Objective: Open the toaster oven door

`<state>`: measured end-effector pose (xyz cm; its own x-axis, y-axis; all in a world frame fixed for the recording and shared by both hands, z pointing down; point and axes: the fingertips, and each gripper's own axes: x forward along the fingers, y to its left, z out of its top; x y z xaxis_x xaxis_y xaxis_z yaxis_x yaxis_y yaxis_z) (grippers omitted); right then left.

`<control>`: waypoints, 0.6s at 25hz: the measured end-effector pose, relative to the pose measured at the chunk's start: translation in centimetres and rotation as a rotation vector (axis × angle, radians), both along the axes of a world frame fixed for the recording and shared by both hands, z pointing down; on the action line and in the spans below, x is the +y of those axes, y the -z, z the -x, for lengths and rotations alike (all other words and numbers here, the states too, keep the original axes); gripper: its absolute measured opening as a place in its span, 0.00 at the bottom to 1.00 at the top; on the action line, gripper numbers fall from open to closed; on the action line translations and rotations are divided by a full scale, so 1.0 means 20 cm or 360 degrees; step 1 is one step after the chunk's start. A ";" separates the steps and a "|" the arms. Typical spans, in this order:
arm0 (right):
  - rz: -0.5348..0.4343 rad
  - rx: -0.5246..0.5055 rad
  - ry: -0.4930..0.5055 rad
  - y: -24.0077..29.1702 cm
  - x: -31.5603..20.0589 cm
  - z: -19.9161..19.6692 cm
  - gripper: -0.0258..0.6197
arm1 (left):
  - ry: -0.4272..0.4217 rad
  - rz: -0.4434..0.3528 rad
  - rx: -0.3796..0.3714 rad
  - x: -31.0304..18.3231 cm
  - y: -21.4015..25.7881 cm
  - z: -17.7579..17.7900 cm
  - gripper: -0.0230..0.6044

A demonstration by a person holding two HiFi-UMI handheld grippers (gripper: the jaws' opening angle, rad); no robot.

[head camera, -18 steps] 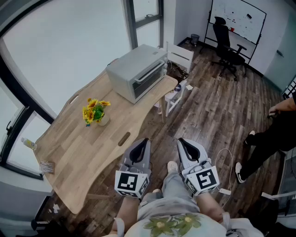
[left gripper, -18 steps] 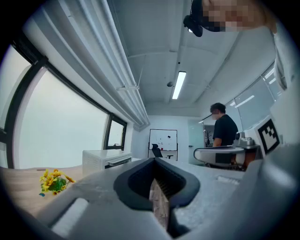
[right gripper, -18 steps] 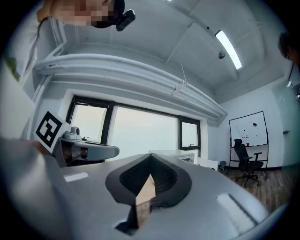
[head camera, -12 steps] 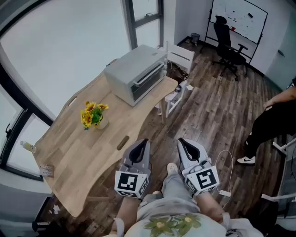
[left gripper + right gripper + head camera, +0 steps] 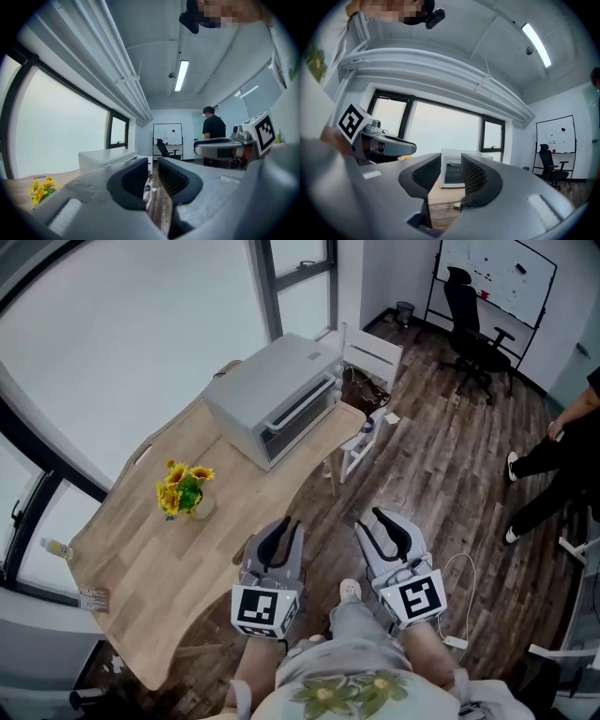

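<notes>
Toaster oven (image 5: 272,399) stands at the far end of the wooden table (image 5: 187,559), well apart from both of your grippers; its door is closed, with the long bar handle (image 5: 302,405) running across the top of the front, and that front faces the dark plank floor (image 5: 422,474) on your right. You hold the left gripper (image 5: 278,532) low in front of your body, over the near edge of the table; its jaws stand only a narrow slit apart and nothing is between them. Your right gripper (image 5: 389,526) hangs over the floor just beside the left one; its jaws are spread somewhat wider, and they too pinch nothing. Through the right gripper view you can see the oven (image 5: 452,178) framed in the gap between the jaws, far off, with its front turned toward you; in the left gripper view it shows pale and low at the left of the jaws. A small bunch of yellow flowers (image 5: 183,488) stands on the table between you and the oven, nearer the window side. A white chair (image 5: 370,354) sits just beyond the oven's end of the table; a black office chair (image 5: 473,329) and a whiteboard (image 5: 497,276) stand at the far wall. Another person (image 5: 562,465) in dark clothes stands at the right edge of the room.
</notes>
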<state>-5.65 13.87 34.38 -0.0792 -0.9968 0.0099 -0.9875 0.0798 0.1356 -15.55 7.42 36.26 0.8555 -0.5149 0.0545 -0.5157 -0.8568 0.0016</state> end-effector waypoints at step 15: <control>0.0134 0.0181 0.0253 -0.07 -0.45 -0.39 0.37 | 0.0051 -0.0124 -0.0211 -0.42 -0.04 -0.38 0.54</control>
